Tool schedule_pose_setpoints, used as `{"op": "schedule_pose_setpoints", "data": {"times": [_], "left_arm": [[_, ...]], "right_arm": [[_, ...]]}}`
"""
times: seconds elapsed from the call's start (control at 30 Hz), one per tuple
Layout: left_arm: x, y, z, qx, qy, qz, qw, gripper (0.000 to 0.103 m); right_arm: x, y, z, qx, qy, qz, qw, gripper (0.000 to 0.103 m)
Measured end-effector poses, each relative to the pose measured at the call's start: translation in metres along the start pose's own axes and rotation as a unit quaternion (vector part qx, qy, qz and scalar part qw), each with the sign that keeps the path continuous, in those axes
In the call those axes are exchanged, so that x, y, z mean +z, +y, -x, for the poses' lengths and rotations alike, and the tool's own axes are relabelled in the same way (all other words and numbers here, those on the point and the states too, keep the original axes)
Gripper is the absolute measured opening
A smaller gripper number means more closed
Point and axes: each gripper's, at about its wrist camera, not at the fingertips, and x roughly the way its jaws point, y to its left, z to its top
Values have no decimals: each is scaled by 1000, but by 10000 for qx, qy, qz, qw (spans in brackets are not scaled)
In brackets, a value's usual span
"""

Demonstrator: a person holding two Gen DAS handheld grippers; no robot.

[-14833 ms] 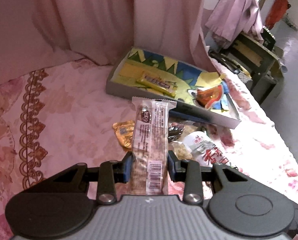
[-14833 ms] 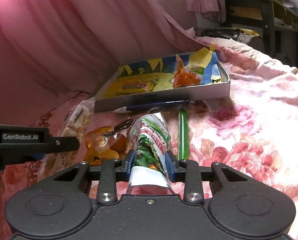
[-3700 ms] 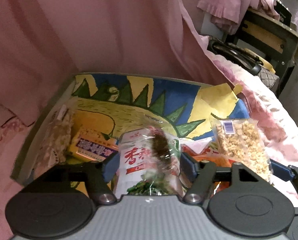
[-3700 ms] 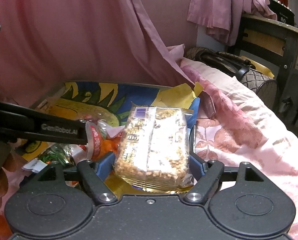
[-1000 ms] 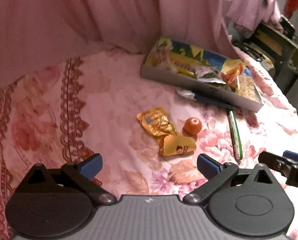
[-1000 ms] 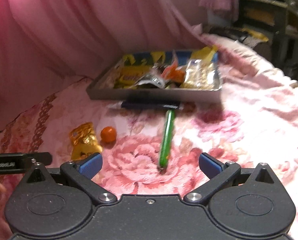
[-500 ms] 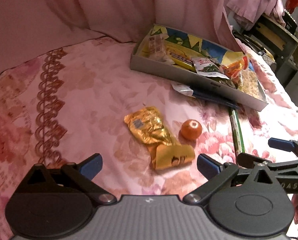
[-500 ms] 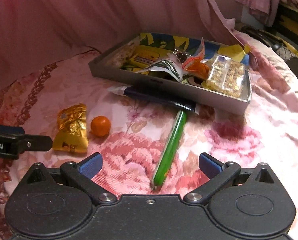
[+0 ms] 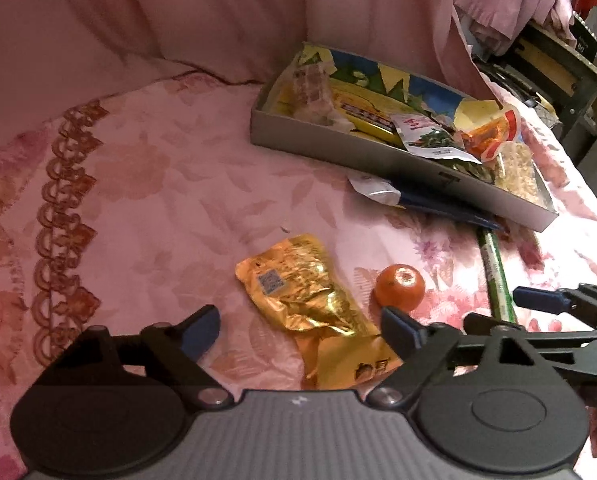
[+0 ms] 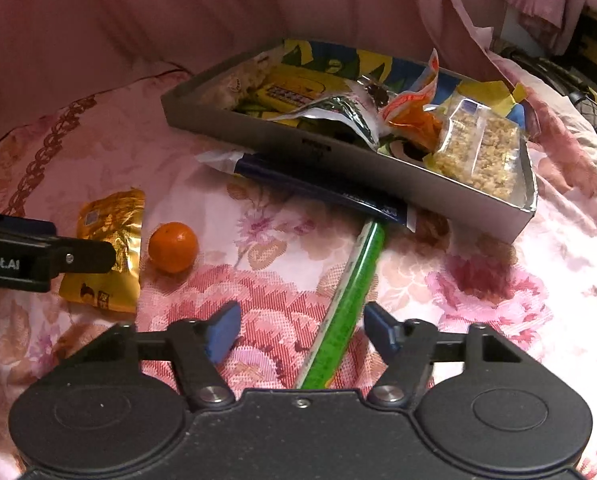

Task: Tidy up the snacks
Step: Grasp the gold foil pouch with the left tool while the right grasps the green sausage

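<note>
The left gripper (image 9: 298, 330) fingers are closing around a crinkled gold foil snack pouch (image 9: 312, 306), not yet pinching; the right gripper (image 10: 298, 332) is narrowing around a long green stick pack (image 10: 348, 300). Several snacks already fill the grey cardboard tray (image 10: 378, 168); a small orange mandarin (image 10: 173, 247) and a dark blue packet (image 10: 322, 192) beside the tray are still waiting.

Two wrist fisheyes, close, angled down, sharing orange (image 9: 399, 287) (image 10: 173, 246)

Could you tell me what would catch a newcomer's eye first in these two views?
Probably the tray at the back of the floral bedspread, crammed with bright snack packs. Next, the leftovers in front of it: a gold pouch between the left gripper's open jaws, an orange beside it, and a green stick running between the right gripper's jaws.
</note>
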Motion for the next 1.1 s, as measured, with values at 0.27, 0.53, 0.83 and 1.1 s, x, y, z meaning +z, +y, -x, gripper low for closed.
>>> {"op": "schedule_pose_setpoints", "data": {"times": [0.27, 0.53, 0.83, 1.1], "left_arm": [[0, -8, -8, -105, 45, -214, 9997, 83], [-2, -9, -8, -59, -12, -370, 9993, 57], [-5, -13, -5, -367, 183, -339, 9986, 39], [-14, -19, 0, -391, 371, -394, 9978, 40]], "right_arm": [[1, -13, -12, -84, -14, -642, 9979, 55], [1, -16, -15, -51, -28, -915, 9958, 36], [-4, -2, -8, 34, 97, -747, 9972, 29], [-15, 14, 6, 449, 386, -562, 9967, 23]]}}
